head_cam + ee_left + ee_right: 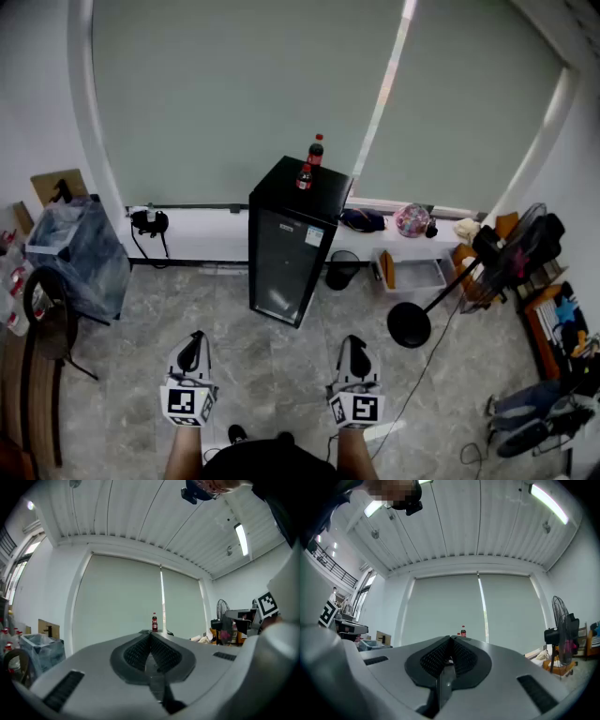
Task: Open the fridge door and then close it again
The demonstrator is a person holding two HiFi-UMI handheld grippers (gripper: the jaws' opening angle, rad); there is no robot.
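Observation:
A small black fridge [289, 246] with a glass door stands against the far window wall, its door closed. Two red-capped bottles [311, 159] stand on its top. My left gripper [191, 353] and right gripper [352, 357] hover side by side low in the head view, well short of the fridge, both shut with nothing between the jaws. In the left gripper view the closed pads [150, 651] point level at the fridge top, where a bottle [154, 622] shows. The right gripper view has its pads [450, 656] together too, with the bottle [463, 632] just above them.
A bin with a clear bag [77, 251] and a dark chair [49, 323] stand at the left. A black floor fan [497, 258] with its round base [410, 324], a white tray [412, 274] and clutter sit to the right. Grey tiled floor [272, 366] lies between me and the fridge.

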